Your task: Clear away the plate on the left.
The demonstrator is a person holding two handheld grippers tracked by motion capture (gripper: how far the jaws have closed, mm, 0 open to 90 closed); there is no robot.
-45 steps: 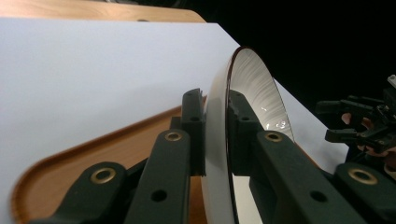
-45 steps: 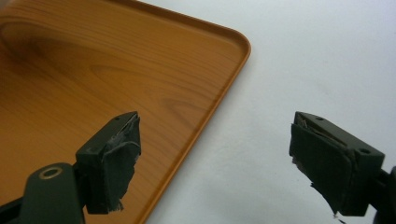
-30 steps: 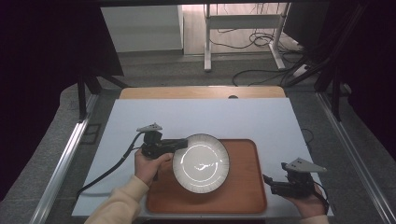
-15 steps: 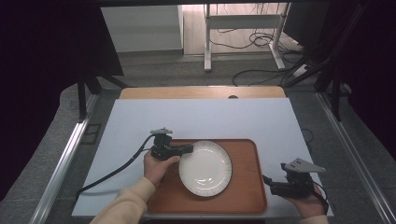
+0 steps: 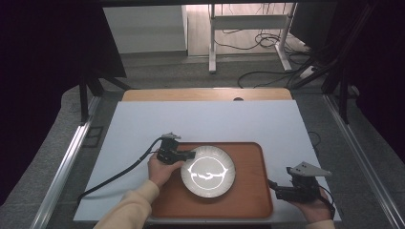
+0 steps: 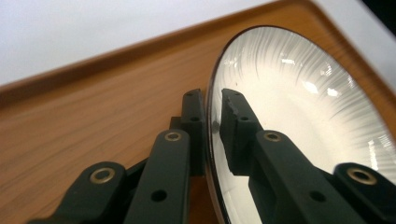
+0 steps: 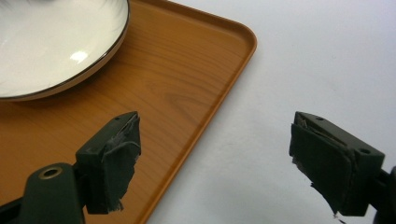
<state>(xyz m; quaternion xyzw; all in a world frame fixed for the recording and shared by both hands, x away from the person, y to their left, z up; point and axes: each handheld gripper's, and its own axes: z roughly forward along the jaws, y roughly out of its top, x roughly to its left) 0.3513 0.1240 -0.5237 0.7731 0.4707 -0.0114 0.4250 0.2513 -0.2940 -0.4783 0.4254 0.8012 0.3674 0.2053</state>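
A white ribbed plate [image 5: 208,171] with a dark rim sits over the wooden tray [image 5: 248,155] on the white table. My left gripper [image 5: 191,154] grips the plate's left rim. In the left gripper view the jaws pinch the rim of the plate [image 6: 299,116], one jaw under it and one inside, and the plate looks tilted up off the tray [image 6: 93,121]. My right gripper [image 5: 272,187] hovers at the tray's right front corner, open and holding nothing. The right gripper view shows its gripper [image 7: 215,158] wide apart over the tray's edge [image 7: 210,93], with the plate [image 7: 56,42] at upper left.
The white table top [image 5: 200,121] stretches bare behind the tray, with a wooden strip [image 5: 205,94] at its far edge. A black cable [image 5: 119,171] trails from the left gripper toward the table's front left. Metal rails run along both sides.
The left gripper has moved right along the tray with the plate held by its rim. The plate's tilt changed, so the glare on it shifted. The right gripper stayed nearly still.
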